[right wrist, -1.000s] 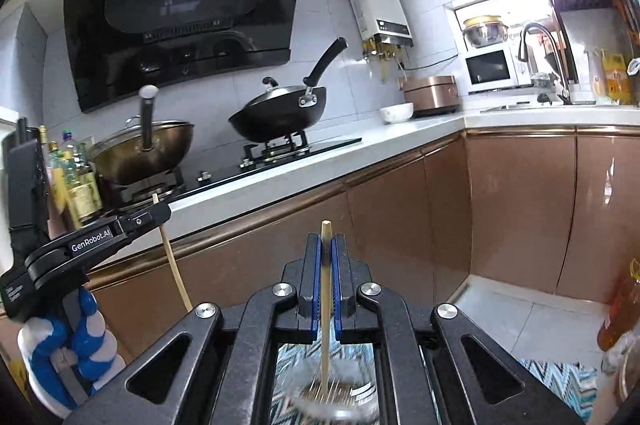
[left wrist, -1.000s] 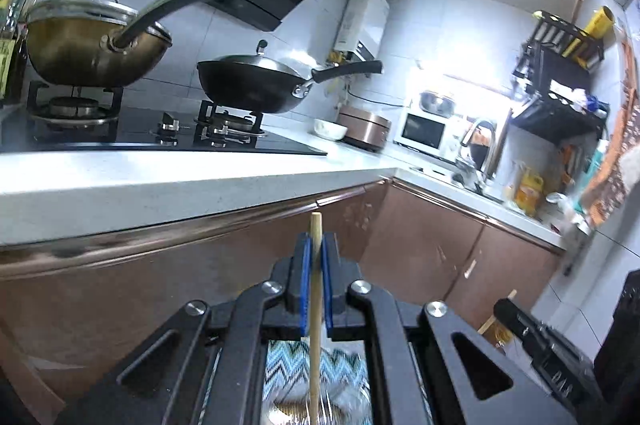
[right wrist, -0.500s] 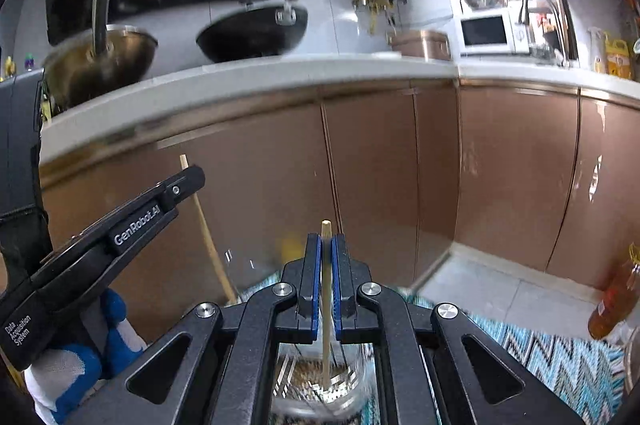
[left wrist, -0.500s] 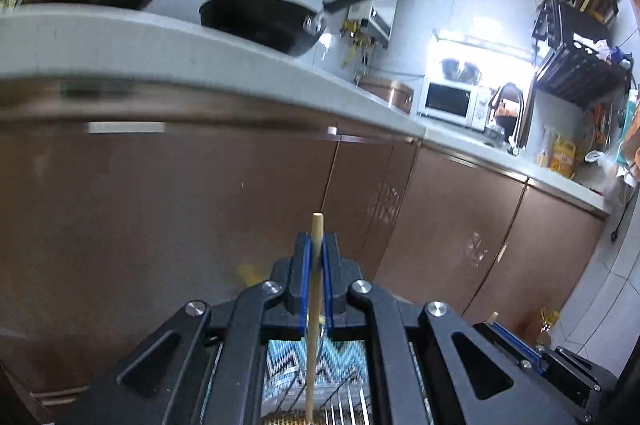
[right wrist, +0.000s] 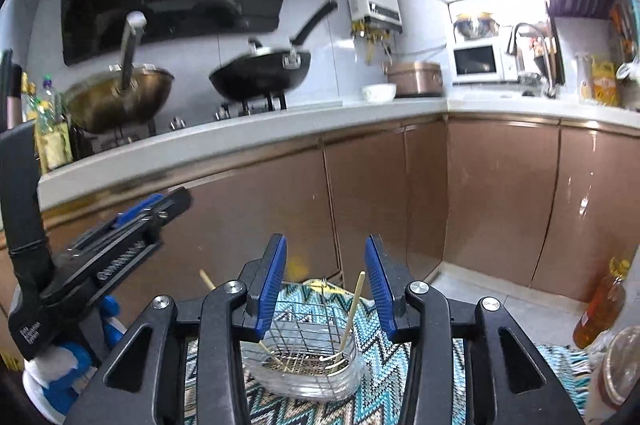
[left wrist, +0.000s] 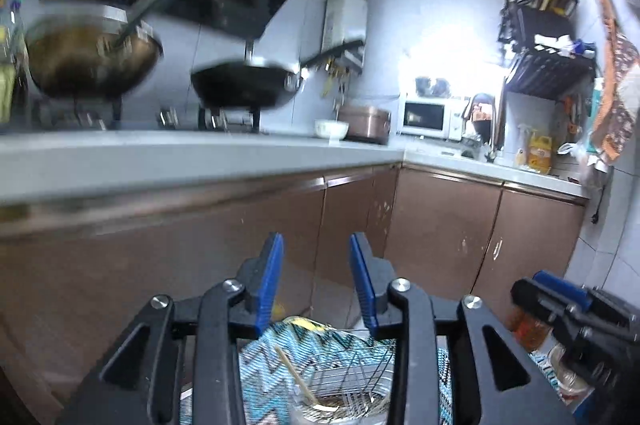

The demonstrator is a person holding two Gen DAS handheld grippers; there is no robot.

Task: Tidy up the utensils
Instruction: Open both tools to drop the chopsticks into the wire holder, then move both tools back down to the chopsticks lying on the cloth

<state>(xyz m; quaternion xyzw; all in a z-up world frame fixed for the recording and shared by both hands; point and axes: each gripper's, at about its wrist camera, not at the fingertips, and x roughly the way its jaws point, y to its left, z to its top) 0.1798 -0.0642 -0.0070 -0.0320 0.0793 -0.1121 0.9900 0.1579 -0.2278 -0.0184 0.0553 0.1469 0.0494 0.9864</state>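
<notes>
We take the clear plastic tub fitted with a wire rack point(right wrist: 306, 353) as our landmark; it stands on a teal, black and cream zigzag mat point(right wrist: 404, 385).

- Left gripper point(left wrist: 316, 279), black frame with blue pads: above the tub. We see its jaws parted with nothing between them; they have just been opening. Its blue fingers point(left wrist: 270, 277) stand apart, clear of any stick.
- Right gripper point(right wrist: 326, 279), same make: above the tub, jaws likewise parted and empty, likewise just opened.
- First pale wooden chopstick point(right wrist: 352, 309): inside the tub, leaning on its right side, tip up between the right gripper's pads but touching neither.
- Second pale wooden chopstick point(right wrist: 208, 281): leaning out over the tub's left side; its lower part is hidden behind the gripper frame.
- Person's hand in a blue-and-white glove point(right wrist: 72, 357): left of the tub, under the left gripper's body.
- Copper-brown cabinet doors point(right wrist: 492, 201): behind the tub.
- Pale grey worktop point(right wrist: 256, 135): above and behind the tub.
- Brass-coloured wok with steel handle point(right wrist: 120, 97) and black wok with black handle point(right wrist: 260, 75): on the hob, above and behind the tub, blurred.
- White bowl point(right wrist: 379, 92), copper rice cooker point(right wrist: 414, 77), white microwave point(right wrist: 478, 60): on the worktop, behind and right of the tub.
- Amber bottle point(right wrist: 600, 305): on the floor, well right of the tub.
</notes>
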